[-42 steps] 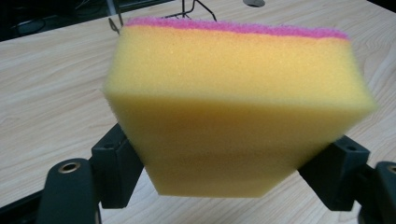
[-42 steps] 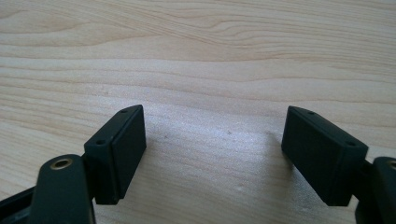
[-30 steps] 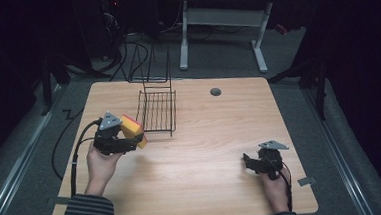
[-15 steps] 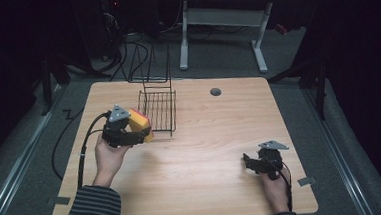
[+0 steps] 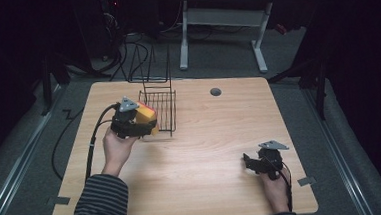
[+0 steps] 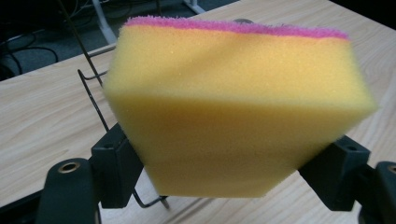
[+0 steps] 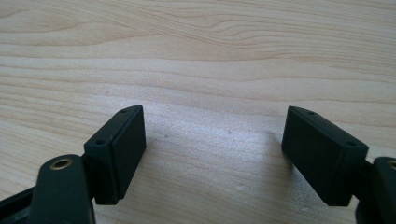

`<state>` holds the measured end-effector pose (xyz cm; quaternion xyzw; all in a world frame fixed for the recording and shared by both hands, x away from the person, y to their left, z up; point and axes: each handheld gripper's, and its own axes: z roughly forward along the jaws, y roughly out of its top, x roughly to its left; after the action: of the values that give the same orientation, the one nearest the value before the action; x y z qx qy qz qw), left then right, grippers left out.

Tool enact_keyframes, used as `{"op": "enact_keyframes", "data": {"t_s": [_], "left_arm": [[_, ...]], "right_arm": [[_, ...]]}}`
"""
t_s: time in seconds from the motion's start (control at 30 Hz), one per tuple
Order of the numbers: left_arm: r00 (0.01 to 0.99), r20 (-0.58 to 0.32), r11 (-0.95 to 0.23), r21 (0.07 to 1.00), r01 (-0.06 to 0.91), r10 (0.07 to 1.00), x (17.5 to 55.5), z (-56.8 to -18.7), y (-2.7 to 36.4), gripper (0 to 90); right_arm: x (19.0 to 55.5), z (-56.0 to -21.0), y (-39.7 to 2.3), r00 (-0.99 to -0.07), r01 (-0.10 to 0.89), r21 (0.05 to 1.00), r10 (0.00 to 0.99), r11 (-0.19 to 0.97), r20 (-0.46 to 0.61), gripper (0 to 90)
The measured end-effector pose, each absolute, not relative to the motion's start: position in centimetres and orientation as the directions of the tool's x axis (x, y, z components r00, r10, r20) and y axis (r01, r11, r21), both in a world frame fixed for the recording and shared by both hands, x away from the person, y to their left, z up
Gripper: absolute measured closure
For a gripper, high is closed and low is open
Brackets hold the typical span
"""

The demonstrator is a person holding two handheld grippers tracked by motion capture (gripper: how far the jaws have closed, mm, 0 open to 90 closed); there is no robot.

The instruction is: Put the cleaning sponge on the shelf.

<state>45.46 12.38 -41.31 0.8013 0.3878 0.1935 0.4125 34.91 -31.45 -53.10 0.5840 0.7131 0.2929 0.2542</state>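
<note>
From the high view I see my left tool [image 5: 147, 126] clamped on a yellow sponge [image 5: 146, 116] with a pink top, held just beside the near-left edge of the black wire basket [image 5: 159, 108] on the counter [image 5: 206, 151]. My right tool [image 5: 249, 164] rests low over the near-right part of the counter, well apart from the basket.

In the left gripper view, the sponge [image 6: 233, 107] sits squeezed between both jaws, the basket wire [image 6: 93, 93] behind it.

In the right gripper view, my right tool [image 7: 212, 149] stands wide, with bare wood between the jaws.
</note>
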Motion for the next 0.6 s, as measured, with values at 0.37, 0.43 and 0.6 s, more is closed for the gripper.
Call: {"op": "enact_keyframes", "data": {"t_s": [0.37,0.43,0.6], "left_arm": [[0.616,0.015,-0.382,0.796,0.470,0.788,47.2,-41.9,10.6,23.8],[0.612,0.019,-0.384,0.795,0.470,0.790,47.6,-42.0,10.3,23.8],[0.604,0.016,-0.374,0.798,0.473,0.797,48.2,-42.0,9.7,23.8]], "right_arm": [[34.9,-53.1,-31.4,-0.186,0.685,0.714,0.982,0.142,-0.017,22.0],[34.9,-53.1,-31.4,-0.188,0.684,0.714,0.982,0.145,-0.020,22.0],[34.9,-53.1,-31.5,-0.189,0.683,0.716,0.982,0.146,-0.020,22.0]]}}
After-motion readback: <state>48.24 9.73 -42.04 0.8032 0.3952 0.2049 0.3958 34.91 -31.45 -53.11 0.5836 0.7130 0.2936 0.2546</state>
